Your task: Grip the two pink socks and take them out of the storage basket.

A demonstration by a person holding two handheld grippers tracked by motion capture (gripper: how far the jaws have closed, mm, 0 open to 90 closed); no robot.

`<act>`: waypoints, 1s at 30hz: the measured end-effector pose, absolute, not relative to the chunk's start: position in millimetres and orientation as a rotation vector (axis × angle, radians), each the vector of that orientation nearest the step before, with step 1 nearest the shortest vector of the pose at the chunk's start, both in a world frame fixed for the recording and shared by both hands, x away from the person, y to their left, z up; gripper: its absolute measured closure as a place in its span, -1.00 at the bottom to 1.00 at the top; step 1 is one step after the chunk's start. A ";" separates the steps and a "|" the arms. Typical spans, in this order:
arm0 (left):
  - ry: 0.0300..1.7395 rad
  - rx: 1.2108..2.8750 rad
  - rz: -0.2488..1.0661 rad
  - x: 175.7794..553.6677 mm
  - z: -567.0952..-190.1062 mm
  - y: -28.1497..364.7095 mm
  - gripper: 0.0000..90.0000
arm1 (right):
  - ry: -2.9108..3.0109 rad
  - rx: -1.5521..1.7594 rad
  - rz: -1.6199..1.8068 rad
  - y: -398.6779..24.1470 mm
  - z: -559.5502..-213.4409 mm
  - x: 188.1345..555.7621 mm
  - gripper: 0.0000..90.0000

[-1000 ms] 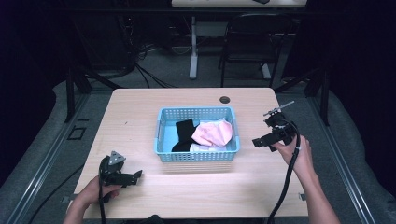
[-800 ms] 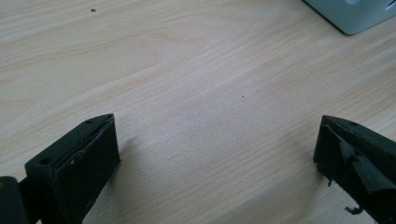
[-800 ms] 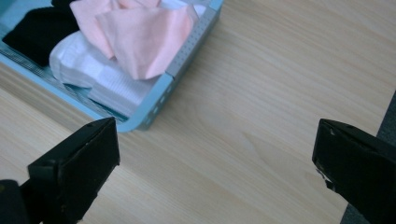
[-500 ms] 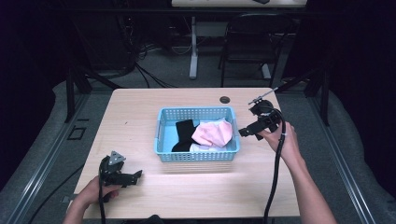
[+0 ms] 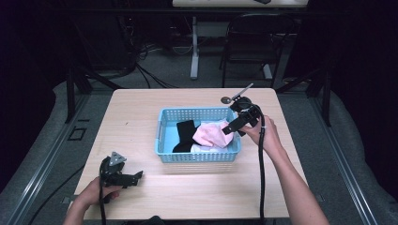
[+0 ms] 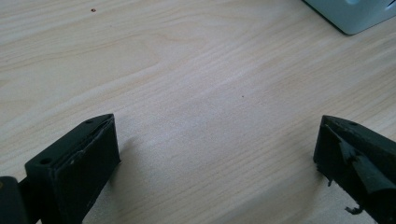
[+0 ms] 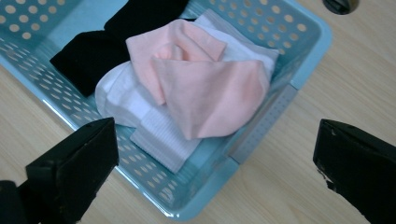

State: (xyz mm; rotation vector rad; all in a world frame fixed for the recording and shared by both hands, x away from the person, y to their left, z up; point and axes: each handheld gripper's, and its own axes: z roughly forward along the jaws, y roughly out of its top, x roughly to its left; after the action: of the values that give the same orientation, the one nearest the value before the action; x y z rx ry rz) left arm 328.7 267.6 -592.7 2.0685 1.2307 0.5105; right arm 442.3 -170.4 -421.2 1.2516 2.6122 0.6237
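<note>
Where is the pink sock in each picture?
High view: the pink sock lies in the right half of the blue basket, just left of the right gripper.
Right gripper view: it sits in the middle of the picture, on top of the white socks, above and between the open jaws.
Left gripper view: bare table and a basket corner.
Shared landmark: the blue basket.

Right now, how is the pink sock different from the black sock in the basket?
The pink sock is light and lies on top of the pile; the black sock is dark and lies partly under it. The pink sock is nearer the right gripper; the black sock lies farther off. Both lie inside the blue basket.
</note>
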 end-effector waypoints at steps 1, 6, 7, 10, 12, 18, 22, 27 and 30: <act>1.228 2.072 0.512 328.8 -592.6 267.8 -1.00 | 2.622 1.242 0.618 -166.8 -422.7 444.0 -1.00; 1.228 2.071 0.512 328.8 -592.7 267.8 -1.00 | 2.674 1.217 0.591 -143.6 -436.3 455.5 -1.00; 1.228 2.072 0.512 328.8 -592.7 267.8 -1.00 | 2.674 1.217 0.591 -143.6 -436.3 455.5 -1.00; 1.228 2.072 0.512 328.8 -592.7 267.8 -1.00 | 2.702 1.207 0.572 -134.7 -443.6 460.9 -1.00; 1.229 2.072 0.512 328.6 -592.6 267.8 -1.00 | 2.742 1.195 0.527 -126.6 -452.2 467.8 -1.00; 1.228 2.073 0.511 328.6 -592.6 267.8 -1.00 | 2.765 1.223 0.527 -116.7 -469.5 477.1 -0.97; 1.227 2.072 0.511 328.4 -592.6 267.8 -1.00 | 2.787 1.235 0.500 -113.6 -474.8 481.0 -0.82; 1.226 2.073 0.511 328.3 -592.6 267.9 -1.00 | 2.782 1.253 0.400 -107.2 -484.9 485.7 -0.45; 1.225 2.076 0.509 328.2 -592.5 268.0 -1.00 | 2.783 1.271 0.368 -106.8 -489.1 488.3 -0.32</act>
State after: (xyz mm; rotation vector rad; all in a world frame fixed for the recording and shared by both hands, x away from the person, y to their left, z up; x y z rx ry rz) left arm 328.2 268.0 -592.5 2.0756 1.2250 0.5091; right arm 488.3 -106.8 -489.1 1.2706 2.7827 0.3684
